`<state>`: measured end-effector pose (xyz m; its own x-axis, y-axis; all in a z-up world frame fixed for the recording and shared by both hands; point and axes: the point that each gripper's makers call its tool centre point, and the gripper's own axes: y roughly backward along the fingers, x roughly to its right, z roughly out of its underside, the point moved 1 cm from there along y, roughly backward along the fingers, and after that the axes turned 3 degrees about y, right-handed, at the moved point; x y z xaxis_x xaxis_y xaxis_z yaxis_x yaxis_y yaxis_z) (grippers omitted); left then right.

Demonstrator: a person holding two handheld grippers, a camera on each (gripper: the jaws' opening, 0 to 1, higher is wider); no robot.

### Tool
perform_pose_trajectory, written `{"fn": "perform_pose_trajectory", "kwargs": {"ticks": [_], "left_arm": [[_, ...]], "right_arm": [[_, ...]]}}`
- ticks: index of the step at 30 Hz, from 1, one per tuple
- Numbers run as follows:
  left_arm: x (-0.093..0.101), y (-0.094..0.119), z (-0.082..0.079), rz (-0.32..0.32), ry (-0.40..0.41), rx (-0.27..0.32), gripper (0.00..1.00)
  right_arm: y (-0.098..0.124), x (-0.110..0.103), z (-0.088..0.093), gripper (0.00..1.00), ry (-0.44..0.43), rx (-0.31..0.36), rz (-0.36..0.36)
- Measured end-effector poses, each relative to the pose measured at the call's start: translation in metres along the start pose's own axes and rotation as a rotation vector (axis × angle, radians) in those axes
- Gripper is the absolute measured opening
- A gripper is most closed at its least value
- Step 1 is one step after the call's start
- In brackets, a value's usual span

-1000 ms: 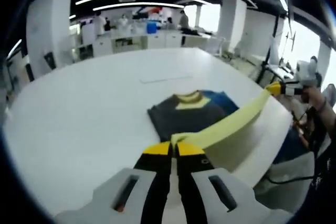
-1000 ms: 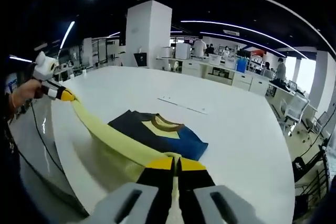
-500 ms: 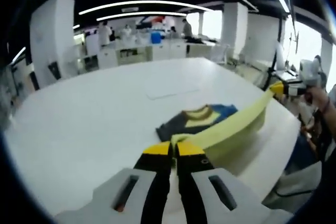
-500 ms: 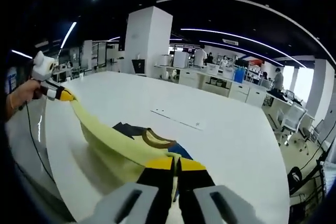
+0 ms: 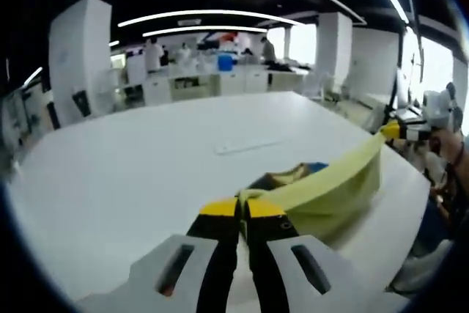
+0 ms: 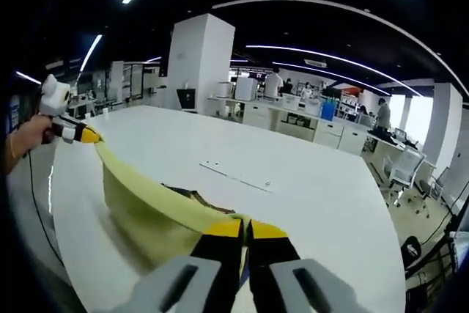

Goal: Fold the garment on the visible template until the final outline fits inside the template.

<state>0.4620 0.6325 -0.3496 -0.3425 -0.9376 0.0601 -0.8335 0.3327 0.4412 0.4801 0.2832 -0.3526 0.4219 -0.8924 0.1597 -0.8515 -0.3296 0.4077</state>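
A garment with a pale yellow lower part (image 5: 333, 185) and a dark body with a yellow collar (image 5: 287, 176) lies on the white table (image 5: 132, 181). My left gripper (image 5: 242, 207) is shut on one corner of the yellow hem. My right gripper (image 6: 245, 228) is shut on the other corner. The hem is stretched taut between them and lifted, so the yellow cloth (image 6: 143, 210) hangs like a curtain and hides most of the dark body (image 6: 185, 194). The right gripper (image 5: 400, 131) appears at the far right of the left gripper view. In the right gripper view the left gripper (image 6: 76, 134) shows at the left, held by a hand.
A thin pale strip (image 5: 249, 145) lies on the table beyond the garment, also seen as the strip (image 6: 236, 177). The rounded table edge (image 6: 69, 203) runs close behind the cloth. Desks, pillars and people stand far off in the room.
Both grippers have raised the yellow hem and carried it over the garment. The dark body and collar, plain a second ago, are now mostly hidden behind the yellow cloth.
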Motion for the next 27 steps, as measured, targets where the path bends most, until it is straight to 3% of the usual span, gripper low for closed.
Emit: {"fn": "perform_pose_trajectory", "kwargs": {"ticks": [21,27], "left_arm": [[-0.031,-0.061,-0.013,-0.046,0.054,0.114,0.00],[-0.034,-0.074,-0.005,-0.064,0.069,0.114,0.00]], "right_arm": [[-0.051,0.023,-0.002,0.00,-0.050,0.040,0.046],[-0.068,0.027,0.006,0.00,-0.056,0.028,0.049]]}}
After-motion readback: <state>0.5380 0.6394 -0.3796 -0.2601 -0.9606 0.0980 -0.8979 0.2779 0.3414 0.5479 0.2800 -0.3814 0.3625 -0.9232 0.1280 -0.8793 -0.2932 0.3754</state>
